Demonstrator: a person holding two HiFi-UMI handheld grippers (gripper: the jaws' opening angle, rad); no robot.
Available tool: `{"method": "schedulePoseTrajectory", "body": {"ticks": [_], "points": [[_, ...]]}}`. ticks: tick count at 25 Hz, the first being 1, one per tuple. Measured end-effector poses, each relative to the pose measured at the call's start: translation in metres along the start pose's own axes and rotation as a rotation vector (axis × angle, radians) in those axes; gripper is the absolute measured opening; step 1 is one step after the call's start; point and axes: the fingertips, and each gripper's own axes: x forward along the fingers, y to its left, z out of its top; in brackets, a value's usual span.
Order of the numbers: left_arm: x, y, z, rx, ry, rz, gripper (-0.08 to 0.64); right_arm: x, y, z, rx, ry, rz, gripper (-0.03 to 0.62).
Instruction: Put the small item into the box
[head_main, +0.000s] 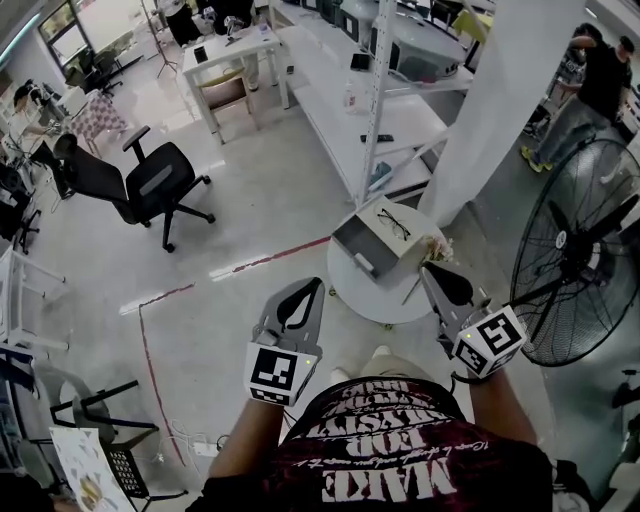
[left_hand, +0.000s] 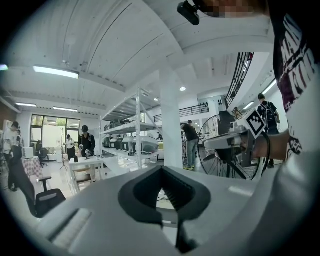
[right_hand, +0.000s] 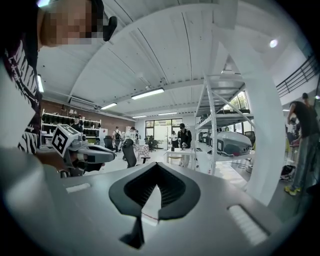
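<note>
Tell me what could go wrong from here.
1. The left gripper and right gripper are both shut and empty. Going in shut could knock the small item off the table, since it seems to lie near the edge.
2. Glasses lie on the box. A careless drop could sweep them off.

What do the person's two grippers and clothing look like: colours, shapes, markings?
The left gripper and right gripper are grey, tapering to dark-lined jaws. Each carries a white cube with black square markers. The person wears a dark shirt with white lettering.
</note>
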Motion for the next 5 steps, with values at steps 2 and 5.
{"method": "schedulePoseTrajectory", "body": {"ticks": [2, 5], "points": [[0.005, -0.004, 0.002, 0.010, 0.003, -0.003, 0.002, -0.002, -0.004, -0.002, -0.006, 0.004, 0.005, 0.029], [0.016, -0.009, 0.005, 0.024, 0.007, -0.007, 0.001, -0.006, -0.012, -0.005, -0.018, 0.011, 0.006, 0.029]]}}
